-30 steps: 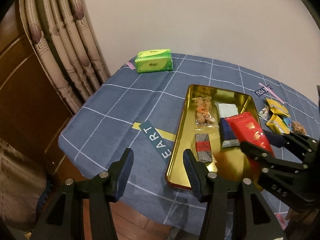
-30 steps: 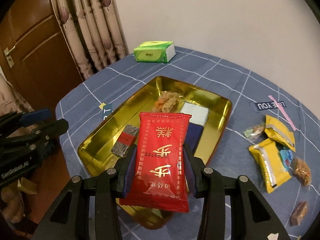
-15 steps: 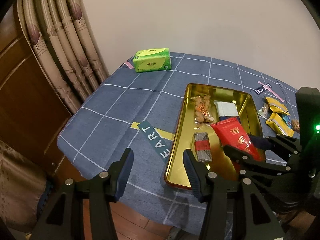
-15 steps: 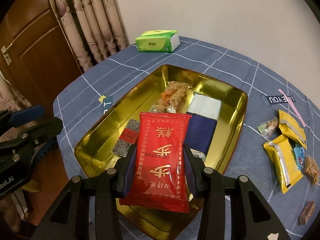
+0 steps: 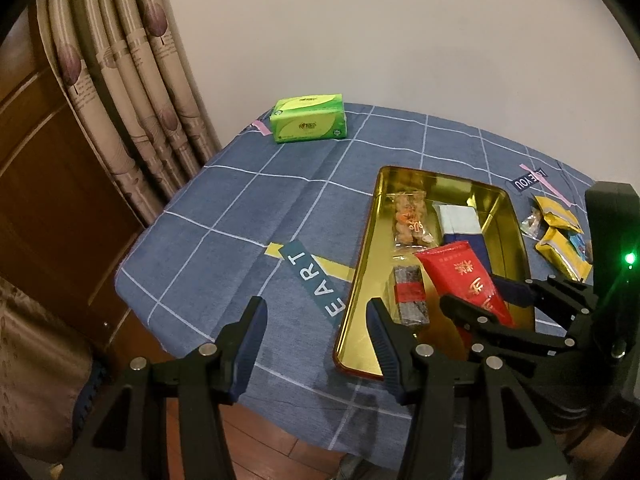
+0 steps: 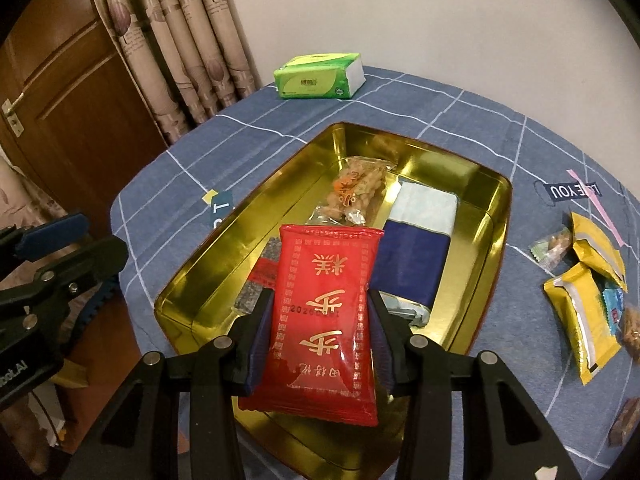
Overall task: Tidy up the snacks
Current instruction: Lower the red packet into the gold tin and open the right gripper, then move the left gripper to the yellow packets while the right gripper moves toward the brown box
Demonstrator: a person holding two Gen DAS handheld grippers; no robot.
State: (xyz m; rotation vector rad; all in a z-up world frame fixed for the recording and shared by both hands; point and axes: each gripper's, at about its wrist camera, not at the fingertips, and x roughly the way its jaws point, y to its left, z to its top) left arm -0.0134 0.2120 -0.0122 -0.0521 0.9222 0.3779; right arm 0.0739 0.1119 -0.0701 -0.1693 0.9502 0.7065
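My right gripper (image 6: 320, 300) holds a red snack packet (image 6: 326, 312) with gold lettering just above the near half of the gold tray (image 6: 496, 216). Its jaws are opening, and the pads still touch the packet's sides. In the tray lie a clear bag of orange-brown snacks (image 6: 356, 188), a white and dark blue packet (image 6: 416, 248) and a dark bar with a red band (image 5: 408, 292). My left gripper (image 5: 316, 306) hangs open and empty over the table's near edge, left of the tray (image 5: 362, 264). In the left wrist view the right gripper (image 5: 496, 296) and red packet (image 5: 466, 280) show over the tray.
Yellow packets (image 6: 588, 308) and small wrapped snacks lie on the blue checked cloth right of the tray. A green tissue pack (image 6: 318, 76) sits at the far edge near the curtain. A wooden door stands at the left, beyond the table's edge.
My right gripper has carried the red packet forward and lower over the tray. The left gripper has stayed where it was.
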